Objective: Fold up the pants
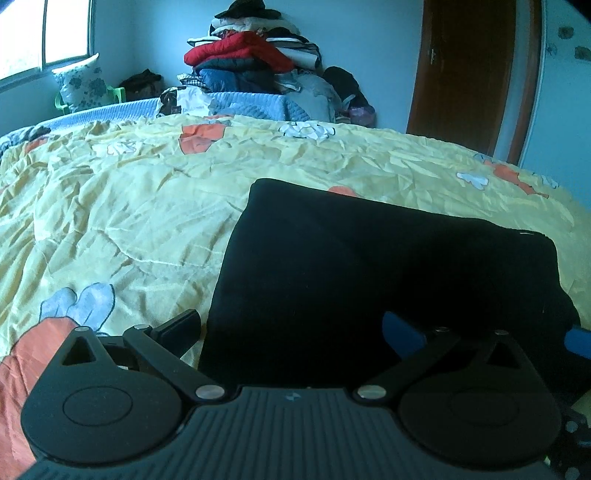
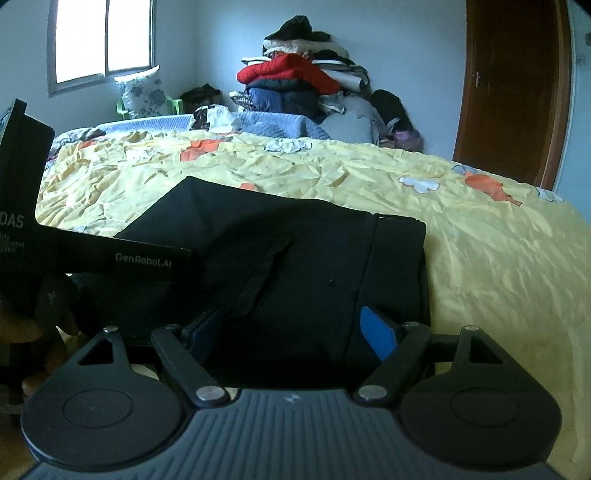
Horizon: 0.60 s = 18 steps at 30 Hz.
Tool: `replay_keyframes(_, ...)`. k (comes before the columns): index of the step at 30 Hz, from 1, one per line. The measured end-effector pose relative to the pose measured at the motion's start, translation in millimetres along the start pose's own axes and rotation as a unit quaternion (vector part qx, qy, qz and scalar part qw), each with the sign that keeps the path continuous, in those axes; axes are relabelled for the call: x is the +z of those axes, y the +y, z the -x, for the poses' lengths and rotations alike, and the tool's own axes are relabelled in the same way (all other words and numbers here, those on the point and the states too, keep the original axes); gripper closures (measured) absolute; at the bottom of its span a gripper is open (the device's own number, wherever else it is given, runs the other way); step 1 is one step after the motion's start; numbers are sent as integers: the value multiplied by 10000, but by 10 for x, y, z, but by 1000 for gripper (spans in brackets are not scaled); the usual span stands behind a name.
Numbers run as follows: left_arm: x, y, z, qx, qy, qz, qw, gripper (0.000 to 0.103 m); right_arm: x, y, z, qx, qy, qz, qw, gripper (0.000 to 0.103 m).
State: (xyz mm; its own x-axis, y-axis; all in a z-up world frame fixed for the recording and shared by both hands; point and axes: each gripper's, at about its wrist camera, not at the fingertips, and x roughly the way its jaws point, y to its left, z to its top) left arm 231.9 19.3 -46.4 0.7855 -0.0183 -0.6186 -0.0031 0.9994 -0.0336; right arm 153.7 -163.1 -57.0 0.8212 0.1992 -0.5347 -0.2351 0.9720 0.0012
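Black pants (image 1: 369,266) lie folded into a flat rectangle on the yellow bedspread (image 1: 129,206). My left gripper (image 1: 291,332) is open at the pants' near left edge: its left finger (image 1: 181,328) is over the bedspread and its blue-padded right finger (image 1: 402,332) is over the black cloth. In the right wrist view the pants (image 2: 314,258) show their waistband on the right. My right gripper (image 2: 291,332) is open low over their near edge, both fingers above the cloth, nothing pinched. The left gripper's black body (image 2: 92,254) and the hand holding it (image 2: 37,332) are at the left.
A tall pile of clothes and blankets (image 1: 251,55) is stacked against the far wall behind the bed. A brown door (image 1: 465,74) is at the right, a window (image 1: 44,33) and a flowered pillow (image 1: 83,83) at the left. The bedspread falls away at the right edge (image 2: 535,277).
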Motion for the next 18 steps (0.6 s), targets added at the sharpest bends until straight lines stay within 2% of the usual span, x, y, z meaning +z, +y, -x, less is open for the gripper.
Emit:
replay_keyframes(4, -3, 22, -5, -46, 15, 82, 10000, 0, -32, 13, 1, -45, -110, 44, 9999, 18)
replay_keyframes(9, -14, 55, 1, -118, 14, 191, 9997, 0, -40, -44, -32, -106, -135, -83, 9998, 3)
replay_keyframes(15, -41, 119, 152, -188, 13, 253, 9995, 0, -45, -43, -11, -180, -189, -111, 9996, 0)
replay_keyframes(18, -127, 201, 387, -353, 33, 315, 9989, 0, -72, -26, 170, -630, -514, -259, 9964, 0)
